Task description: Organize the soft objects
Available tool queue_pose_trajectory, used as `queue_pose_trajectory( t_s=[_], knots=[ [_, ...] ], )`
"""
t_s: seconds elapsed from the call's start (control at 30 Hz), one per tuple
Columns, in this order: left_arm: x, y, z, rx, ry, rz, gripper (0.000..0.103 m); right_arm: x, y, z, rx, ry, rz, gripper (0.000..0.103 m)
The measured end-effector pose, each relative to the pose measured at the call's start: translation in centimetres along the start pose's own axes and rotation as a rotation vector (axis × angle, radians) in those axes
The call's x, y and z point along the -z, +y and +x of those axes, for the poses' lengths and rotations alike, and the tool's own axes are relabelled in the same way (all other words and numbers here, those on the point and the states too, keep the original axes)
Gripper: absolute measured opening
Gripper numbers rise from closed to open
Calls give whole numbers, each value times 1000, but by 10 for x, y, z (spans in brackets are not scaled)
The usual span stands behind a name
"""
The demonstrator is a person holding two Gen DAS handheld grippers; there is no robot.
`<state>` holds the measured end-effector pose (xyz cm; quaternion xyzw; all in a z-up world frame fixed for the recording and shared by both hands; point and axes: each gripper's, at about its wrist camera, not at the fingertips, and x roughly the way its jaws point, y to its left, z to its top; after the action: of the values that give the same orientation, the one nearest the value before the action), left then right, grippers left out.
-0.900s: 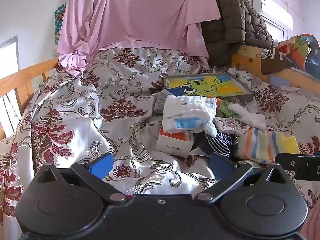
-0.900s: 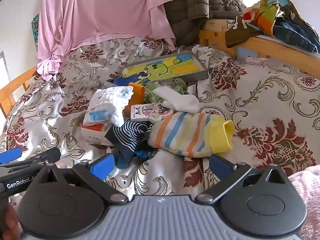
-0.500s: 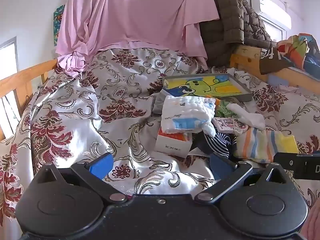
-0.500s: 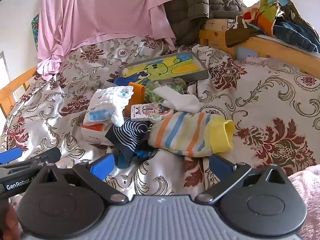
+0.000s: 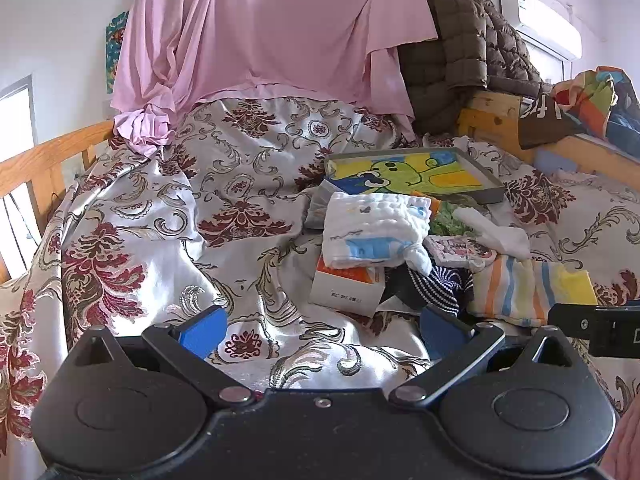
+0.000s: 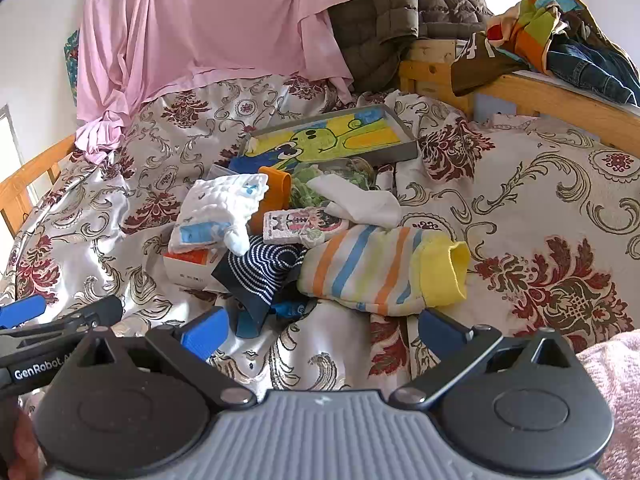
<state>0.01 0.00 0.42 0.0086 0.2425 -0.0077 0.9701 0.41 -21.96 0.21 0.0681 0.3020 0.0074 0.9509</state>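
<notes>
Both tongs poised wide and empty over a heap of soft things on the bed.

Left tongs (image 5: 322, 330) and right tongs (image 6: 322, 330) spread to their widest, holding nothing, tilted down at the floral bedspread (image 5: 168, 216). Just ahead of the right tongs: striped sock with yellow cuff (image 6: 384, 268), navy striped sock (image 6: 260, 270), white sock (image 6: 360, 200). Ahead and right of the left tongs: white quilted cloth (image 5: 372, 228) draped over a small cardboard box (image 5: 346, 290). Risk, judged from the tangle: overlapping fabrics lifted together, the box or the cartoon-printed packet (image 6: 302, 222) dragged along, slick bedspread pinched with a sock, tongs colliding in so tight a spot.
</notes>
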Motion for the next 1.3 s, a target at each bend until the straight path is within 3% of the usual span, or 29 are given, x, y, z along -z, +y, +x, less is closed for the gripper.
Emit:
queue_pose_trajectory(
  t_s=[1.3],
  knots=[
    [5,3,5,-6,20,-12,102,1,0,0,-3,-2,3,103]
  ],
)
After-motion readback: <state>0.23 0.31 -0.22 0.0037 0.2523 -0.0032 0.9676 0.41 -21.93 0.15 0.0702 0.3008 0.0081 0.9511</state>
